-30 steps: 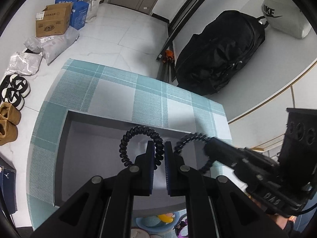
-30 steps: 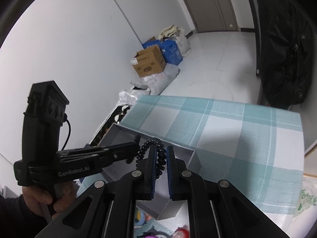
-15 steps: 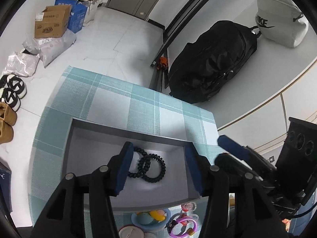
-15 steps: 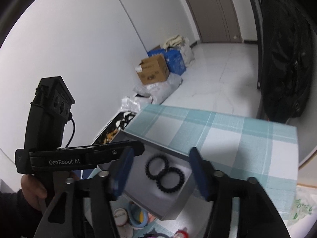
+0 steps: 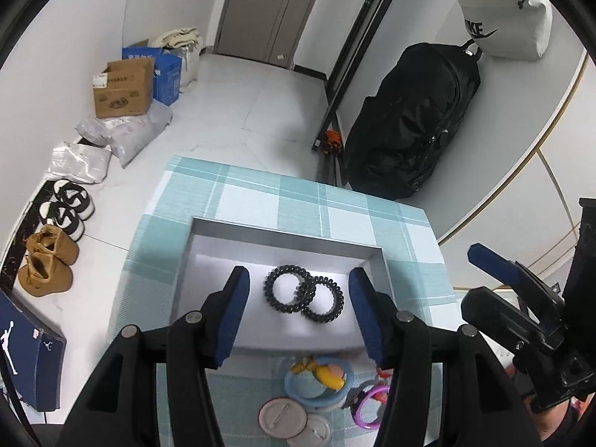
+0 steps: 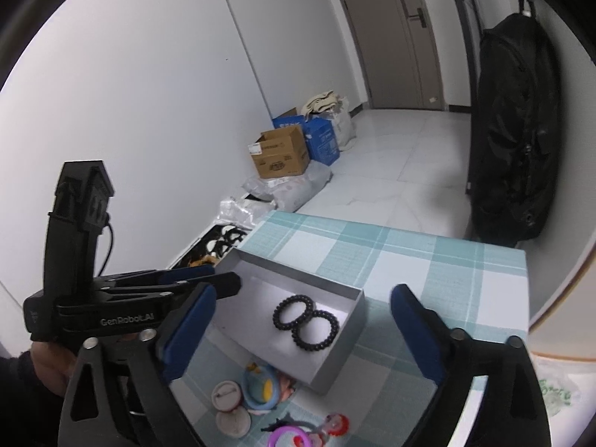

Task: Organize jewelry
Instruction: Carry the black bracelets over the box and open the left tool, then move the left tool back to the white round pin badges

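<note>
A table covered with a teal-and-white checked cloth (image 5: 260, 193) stood on the pale tiled floor (image 5: 260, 111). A shallow grey box (image 5: 208, 260) lay directly on the cloth near the middle. By the table's near edge lay two round pin badges (image 5: 283, 419), a blue ring-shaped trinket (image 5: 316, 383) and a purple bangle (image 5: 367, 411).

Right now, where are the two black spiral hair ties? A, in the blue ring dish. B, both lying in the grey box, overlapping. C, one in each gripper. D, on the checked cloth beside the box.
B: the two black spiral hair ties lie overlapping on the floor of the grey box, with no gripper touching them.
</note>
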### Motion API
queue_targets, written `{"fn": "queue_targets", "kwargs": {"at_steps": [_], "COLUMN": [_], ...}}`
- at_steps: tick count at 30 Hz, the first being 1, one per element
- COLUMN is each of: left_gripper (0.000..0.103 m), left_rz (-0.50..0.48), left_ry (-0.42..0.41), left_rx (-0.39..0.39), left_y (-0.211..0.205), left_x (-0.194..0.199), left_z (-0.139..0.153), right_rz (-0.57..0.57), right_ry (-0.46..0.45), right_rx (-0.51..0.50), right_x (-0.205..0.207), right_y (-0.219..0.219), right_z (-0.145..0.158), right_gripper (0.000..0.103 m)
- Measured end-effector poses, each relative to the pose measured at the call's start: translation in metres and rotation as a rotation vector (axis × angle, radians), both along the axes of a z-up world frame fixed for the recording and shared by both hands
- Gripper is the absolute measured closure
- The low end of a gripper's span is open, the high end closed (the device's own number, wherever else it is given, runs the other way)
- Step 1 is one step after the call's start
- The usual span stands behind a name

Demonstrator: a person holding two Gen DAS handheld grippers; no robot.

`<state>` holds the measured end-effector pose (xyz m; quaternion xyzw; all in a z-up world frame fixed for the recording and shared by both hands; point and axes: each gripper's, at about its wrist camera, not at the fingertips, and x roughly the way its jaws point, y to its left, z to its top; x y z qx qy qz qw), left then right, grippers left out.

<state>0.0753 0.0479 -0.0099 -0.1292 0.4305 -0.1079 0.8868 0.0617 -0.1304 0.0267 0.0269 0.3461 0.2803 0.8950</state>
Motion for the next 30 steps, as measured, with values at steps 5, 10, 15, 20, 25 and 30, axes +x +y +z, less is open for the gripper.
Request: {"fn": "queue_targets", "kwargs": {"at_steps": [5,10,15,20,25,30], "left_gripper": [0.041,0.036,0.034,0.034,0.035,0.035], "left_rz": [0.026,0.024,-0.005,-0.055,-0.096,-0.108], "left_ry": [-0.024,-0.024,0.023,0.075,0.159,0.235], "left_rx": [0.037,0.056,0.063,0.085,0.089,0.108], "left_y": [0.001,0.002,0.002,-0.001,-0.003,-0.006], "left_x": [-0.017,-0.029,-0.039,-0.047,-0.049,-0.046], "left_z": [0.002,0.0,-0.011,-0.023,-0.041,-0.058], "right_rz": [-0.01,-0.009,-0.021,-0.026,-0.039,-0.031], "right_ry": [-0.017,-0.034,-0.019,-0.012,0.003,0.027], "right_rx": [-0.014,-0.031,-0.052,-0.06,-0.051,-0.071], "right_x": [-0.016,-0.033,-0.047,-0.056,-0.062,-0.063], "right_y": [0.0,-0.002,-0.004,-0.007,-0.012,-0.009], "right_z": [0.002,0.002,-0.003,-0.005,-0.006,-0.009], "right_gripper": [0.0,0.0,0.0,0.0,0.0,0.0]}}
